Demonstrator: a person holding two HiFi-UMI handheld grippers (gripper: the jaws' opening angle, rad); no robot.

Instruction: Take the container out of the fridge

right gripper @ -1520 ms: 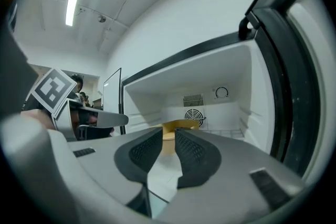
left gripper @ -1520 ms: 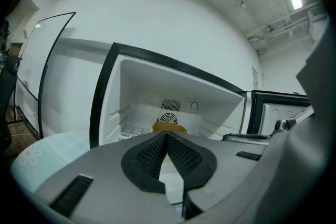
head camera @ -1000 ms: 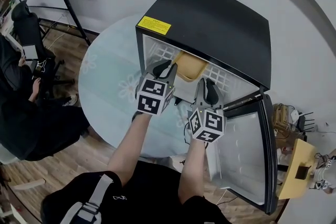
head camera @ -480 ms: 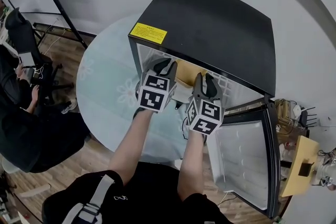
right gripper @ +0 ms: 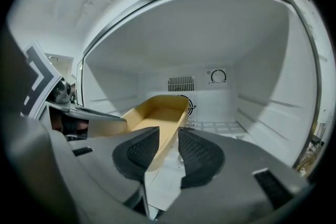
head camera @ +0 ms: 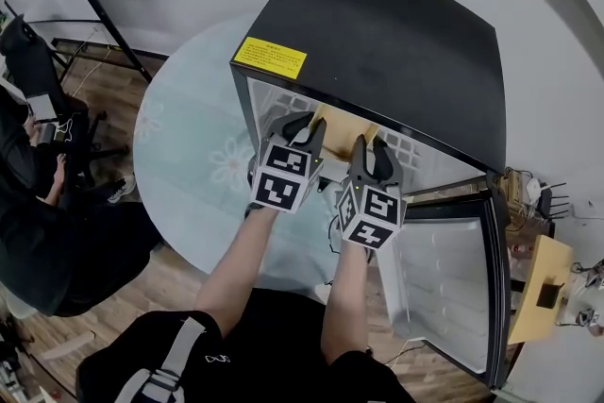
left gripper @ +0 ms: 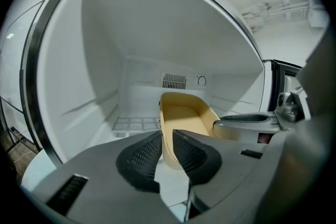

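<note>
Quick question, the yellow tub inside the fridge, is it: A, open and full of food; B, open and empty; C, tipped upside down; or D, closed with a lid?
B: the yellow tub lies lidless in the fridge, and both gripper views show its bare inside.

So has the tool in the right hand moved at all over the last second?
Yes. The right tool has pushed forward into the mouth of the fridge. Its jaws are opening, with the rim of the yellow container between them.
</note>
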